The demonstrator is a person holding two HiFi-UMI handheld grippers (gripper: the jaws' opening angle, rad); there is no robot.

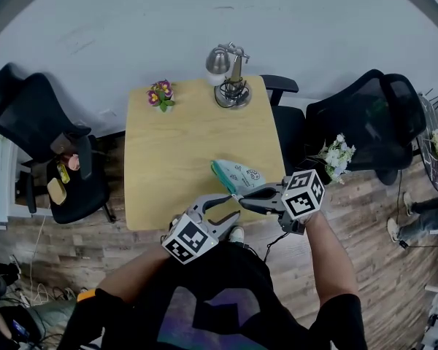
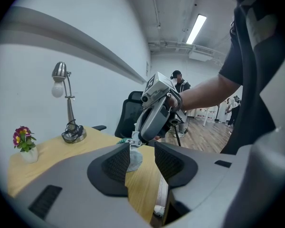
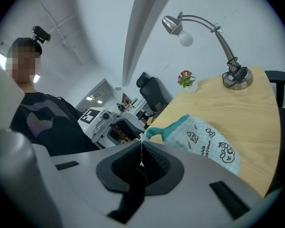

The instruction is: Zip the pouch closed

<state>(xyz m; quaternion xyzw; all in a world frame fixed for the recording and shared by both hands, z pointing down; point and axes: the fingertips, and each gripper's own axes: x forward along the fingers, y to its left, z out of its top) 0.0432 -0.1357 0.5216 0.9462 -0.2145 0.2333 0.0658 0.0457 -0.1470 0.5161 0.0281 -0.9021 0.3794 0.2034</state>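
Observation:
A pale blue checked pouch [image 1: 237,173] with teal trim lies near the front right edge of the wooden table [image 1: 182,159]. My right gripper [image 1: 241,194] reaches in from the right and is shut on the small zipper pull at the pouch's near end. In the right gripper view the jaws [image 3: 141,148] pinch that thin white pull, and the pouch [image 3: 206,144] trails away to the right. My left gripper [image 1: 229,205] is just left of it, open. Past its jaws [image 2: 141,156] in the left gripper view, the pouch's corner [image 2: 134,159] shows untouched, with the right gripper [image 2: 154,113] behind it.
A silver desk lamp [image 1: 230,79] and a small pot of flowers [image 1: 161,95] stand at the table's far edge. Black office chairs [image 1: 51,144] [image 1: 365,115] flank the table. White flowers [image 1: 337,152] sit at the right. People stand far off in the left gripper view.

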